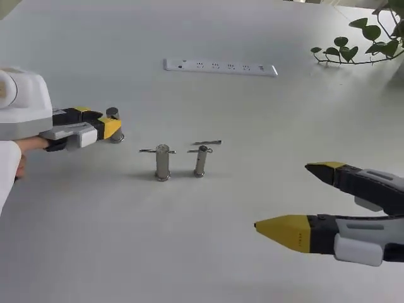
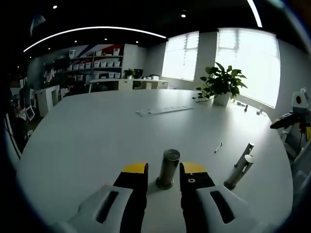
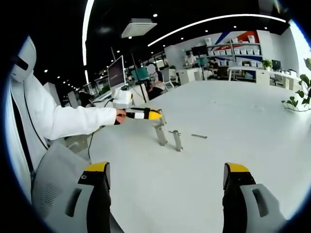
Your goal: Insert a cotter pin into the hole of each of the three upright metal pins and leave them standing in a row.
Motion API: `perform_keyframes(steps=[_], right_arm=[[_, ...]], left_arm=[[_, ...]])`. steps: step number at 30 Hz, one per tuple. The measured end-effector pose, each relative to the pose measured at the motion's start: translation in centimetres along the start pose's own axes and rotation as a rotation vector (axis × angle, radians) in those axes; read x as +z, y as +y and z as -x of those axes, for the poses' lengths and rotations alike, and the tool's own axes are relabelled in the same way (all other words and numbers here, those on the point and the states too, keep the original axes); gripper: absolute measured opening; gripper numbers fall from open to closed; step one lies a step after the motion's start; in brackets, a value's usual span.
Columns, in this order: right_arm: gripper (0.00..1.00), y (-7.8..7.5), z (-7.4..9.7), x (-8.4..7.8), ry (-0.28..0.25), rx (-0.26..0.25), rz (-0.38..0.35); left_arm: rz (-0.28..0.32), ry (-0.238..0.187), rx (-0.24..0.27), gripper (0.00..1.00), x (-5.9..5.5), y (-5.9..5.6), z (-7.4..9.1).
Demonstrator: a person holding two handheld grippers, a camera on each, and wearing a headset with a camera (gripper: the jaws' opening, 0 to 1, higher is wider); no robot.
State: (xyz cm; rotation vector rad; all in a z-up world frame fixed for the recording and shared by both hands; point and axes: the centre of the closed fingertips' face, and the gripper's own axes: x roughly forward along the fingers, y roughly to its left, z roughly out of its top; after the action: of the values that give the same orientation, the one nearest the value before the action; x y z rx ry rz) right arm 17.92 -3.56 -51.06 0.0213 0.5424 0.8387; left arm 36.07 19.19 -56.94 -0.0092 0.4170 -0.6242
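Three upright metal pins stand on the white table [image 1: 208, 252]. The left one [image 1: 114, 124] [image 2: 167, 169] stands between the jaws of my left gripper [image 1: 113, 126] [image 2: 164, 167], which are closed in on it. The middle pin [image 1: 163, 163] and the right pin [image 1: 201, 161] each carry a cotter pin through the top. A loose cotter pin [image 1: 207, 142] [image 2: 218, 147] lies just behind the right pin. My right gripper [image 1: 281, 196] [image 3: 166, 167] hovers wide open and empty at the near right, well away from the pins [image 3: 169, 138].
A white power strip [image 1: 219, 67] [image 2: 165, 110] lies at the back of the table. Plant leaves [image 1: 366, 38] hang over the far right corner. A person's white sleeve [image 3: 73, 121] reaches in from the left behind the left gripper.
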Motion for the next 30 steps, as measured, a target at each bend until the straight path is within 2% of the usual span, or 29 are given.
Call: perform_keyframes(steps=[4, 5, 7, 8, 11, 12, 13, 15, 18, 20, 21, 23, 25, 27, 30], right_arm=[[0.95, -0.1, 0.0, -0.2, -0.002, -0.004, -0.012], [0.95, -0.1, 0.0, -0.3, 0.001, -0.004, -0.016], [0.95, -0.1, -0.1, -0.3, 0.0, -0.003, -0.019], [0.95, 0.0, -0.2, -0.4, 0.0, -0.001, -0.022], [0.94, 0.3, -0.3, -0.6, 0.002, 0.006, -0.025], [0.94, 0.4, -0.4, -0.7, 0.003, 0.01, -0.027], [0.94, 0.4, -0.4, -0.7, 0.003, 0.011, -0.028], [0.94, 0.6, -0.5, -0.8, 0.003, 0.015, -0.029], [0.94, 0.7, -0.6, -0.8, 0.003, 0.018, -0.028], [0.94, 0.8, -0.6, -0.8, 0.001, 0.022, -0.031], [0.94, 0.7, -0.6, -0.7, -0.001, 0.019, -0.031], [0.94, 0.6, -0.6, -0.7, -0.003, 0.014, -0.026], [0.94, 0.5, -0.6, -0.9, 0.004, 0.012, -0.023], [0.94, 0.5, -0.6, -1.0, 0.005, 0.014, -0.023], [0.94, 0.7, -0.6, -0.2, -0.04, 0.024, -0.042]], left_arm=[[0.013, -0.015, -0.03, 0.17, 0.0, -0.7, -0.5], [0.004, -0.012, -0.034, 0.15, -0.1, -0.9, -0.7], [-0.028, -0.005, -0.019, 0.12, -0.2, -0.6, -0.7], [-0.025, -0.003, -0.024, 0.12, -0.2, -0.7, -0.7], [-0.089, 0.006, -0.018, 0.12, -0.2, -0.7, -0.6], [-0.129, 0.008, 0.006, 0.11, -0.2, -0.5, -0.6], [-0.131, 0.009, 0.012, 0.11, -0.2, -0.6, -0.6], [-0.103, 0.01, 0.019, 0.11, -0.2, -0.6, -0.5], [-0.108, 0.019, 0.031, 0.1, -0.2, -0.7, -0.5], [-0.057, 0.033, 0.014, 0.1, -0.3, -0.9, -0.2], [-0.009, 0.033, 0.019, 0.1, -0.3, -0.9, -0.1], [-0.041, 0.012, 0.022, 0.1, 0.4, -0.9, 0.5], [-0.094, 0.018, 0.012, 0.1, 1.1, -1.3, 1.2], [-0.11, 0.002, -0.004, 0.1, 2.2, -2.0, 2.1], [-0.099, -0.031, -0.026, 0.1, 4.0, -3.2, 3.6]])
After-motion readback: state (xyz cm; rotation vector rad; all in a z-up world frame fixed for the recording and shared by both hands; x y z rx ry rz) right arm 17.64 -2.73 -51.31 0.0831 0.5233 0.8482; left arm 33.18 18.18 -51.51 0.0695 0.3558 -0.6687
